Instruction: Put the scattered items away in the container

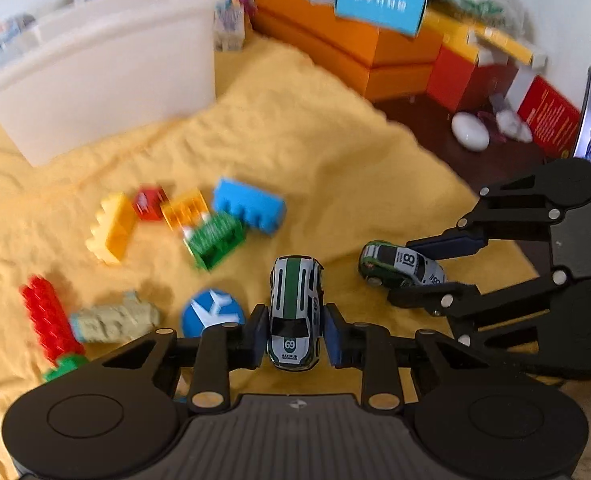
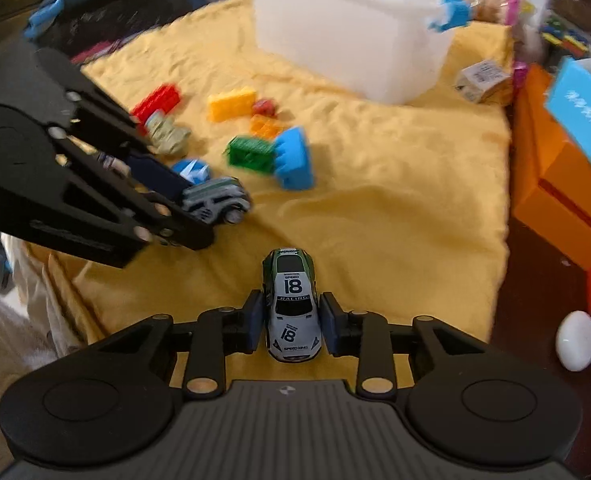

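Blue-padded fingers of the left gripper (image 1: 294, 334) clamp the number 69 car (image 1: 294, 312); the right gripper (image 2: 292, 326) likewise pinches the number 18 car (image 2: 292, 306). Both sit over the yellow cloth (image 1: 315, 128), bricks (image 1: 215, 234) scattered beyond, white container (image 1: 107, 68) farther back.

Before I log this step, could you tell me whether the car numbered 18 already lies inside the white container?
No. The car numbered 18 sits between the right gripper pads above the yellow cloth, well short of the white container.
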The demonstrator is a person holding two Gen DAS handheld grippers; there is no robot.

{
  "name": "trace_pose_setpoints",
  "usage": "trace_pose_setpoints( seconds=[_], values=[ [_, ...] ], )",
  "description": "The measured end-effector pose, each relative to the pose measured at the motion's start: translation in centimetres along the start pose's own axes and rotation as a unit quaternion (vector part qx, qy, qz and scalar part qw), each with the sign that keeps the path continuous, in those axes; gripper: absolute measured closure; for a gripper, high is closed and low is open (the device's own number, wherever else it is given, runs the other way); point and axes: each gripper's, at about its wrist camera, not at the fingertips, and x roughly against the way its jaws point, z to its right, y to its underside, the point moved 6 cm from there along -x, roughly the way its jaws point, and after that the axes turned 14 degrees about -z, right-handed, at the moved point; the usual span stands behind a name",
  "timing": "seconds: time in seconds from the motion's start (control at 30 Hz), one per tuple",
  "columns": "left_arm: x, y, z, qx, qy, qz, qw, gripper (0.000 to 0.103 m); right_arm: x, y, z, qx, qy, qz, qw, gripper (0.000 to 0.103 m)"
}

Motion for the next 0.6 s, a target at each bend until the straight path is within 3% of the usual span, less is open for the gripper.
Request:
trace_pose_setpoints(
  seconds=[0.17, 0.27, 0.5, 0.6],
  values=[
    [3.1, -1.9, -1.3, 0.018, -0.011, 0.047, 0.9987, 0.070, 0.5, -0.9, 1.9, -0.043, -0.014, 0.009, 0.999, 0.070],
    [5.5, -4.3, -3.1, 0.021, -0.033, 0.083, 0.9958, 0.070, 2.0, -3.3, 2.5, -0.037, -0.001, 0.041, 0.998, 0.070],
    [10.5, -13.0, -9.3, 0.035, -0.083, 0.165, 0.9821, 0.070, 7.8, -14.5, 5.4, -0.054, 0.040, 0.181, 0.981, 0.069],
    [10.8, -16.7, -12.0, 0.047, -0.101, 0.174, 0.9784, 0.070, 8.4, -19.6, 6.1, -0.061, 0.071, 0.209, 0.973, 0.069]
  ],
)
